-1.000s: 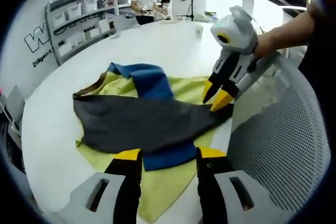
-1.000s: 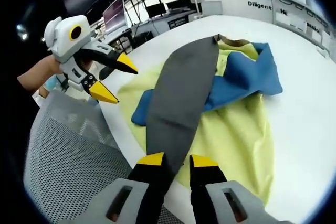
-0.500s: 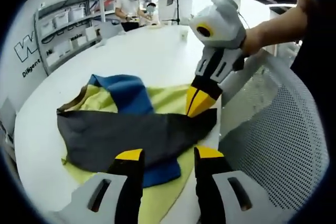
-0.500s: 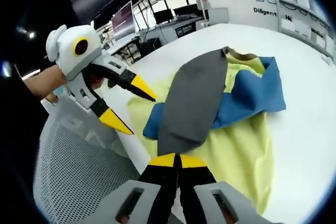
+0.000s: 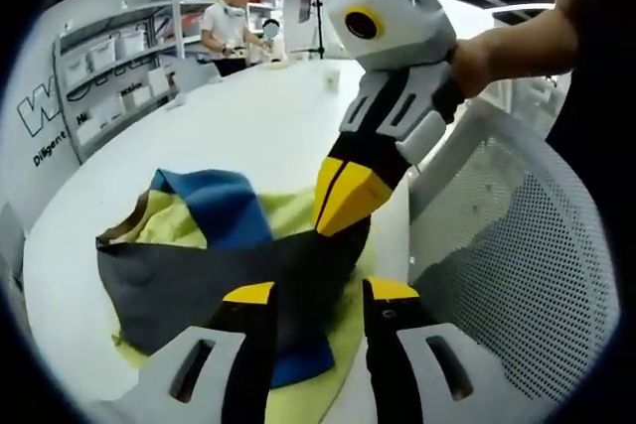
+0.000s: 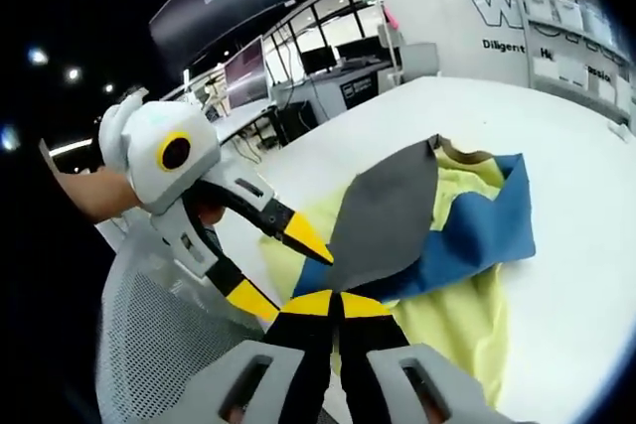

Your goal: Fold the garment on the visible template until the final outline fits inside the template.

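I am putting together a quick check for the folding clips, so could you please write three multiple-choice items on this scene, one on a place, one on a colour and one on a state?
1. Where does the yellow sheet lie?
A. On the mesh chair
B. On the white table, under the garment
C. On the shelves

2. What colour is the garment panel that the right gripper holds?
A. Grey
B. Red
C. White

3. How do the jaws of the left gripper stand?
A. Shut on the garment
B. Shut on the yellow sheet
C. Open, holding nothing

Answers: 1 B, the sheet spreads flat on the white table with the grey and blue cloth on top. 2 A, the right gripper's jaws meet on the tip of the grey panel. 3 C, a clear gap shows between its yellow-tipped jaws in both views.
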